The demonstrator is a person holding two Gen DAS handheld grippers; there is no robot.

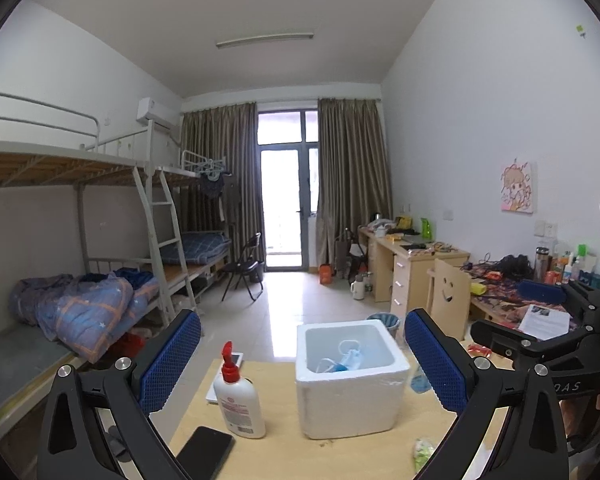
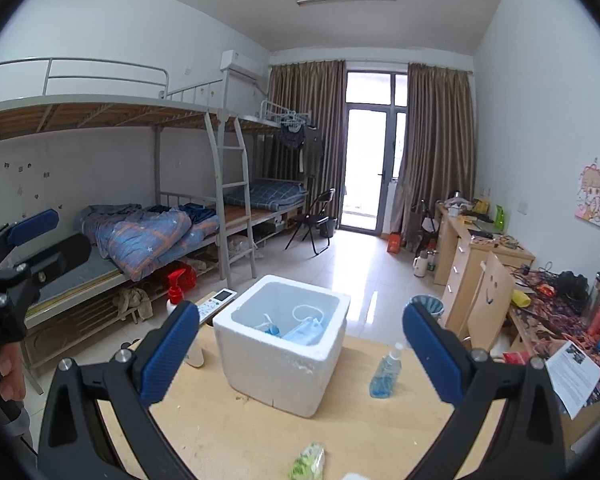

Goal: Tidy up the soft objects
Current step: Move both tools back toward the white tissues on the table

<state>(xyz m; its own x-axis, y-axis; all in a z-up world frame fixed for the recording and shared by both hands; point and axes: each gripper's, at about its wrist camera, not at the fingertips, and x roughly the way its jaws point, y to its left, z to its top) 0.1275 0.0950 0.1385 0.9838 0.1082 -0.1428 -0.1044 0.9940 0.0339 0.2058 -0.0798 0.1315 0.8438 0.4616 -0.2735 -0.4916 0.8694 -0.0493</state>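
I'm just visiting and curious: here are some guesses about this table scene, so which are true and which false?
1. Blue face masks lie inside the white foam box. True.
2. The right gripper is clamped on a mask. False: its jaws stand wide open with nothing held.
3. The red-capped lotion bottle stands upright on the wooden table. True.
4. The foam box has its lid on. False: its top is open.
5. The left gripper is open. True.
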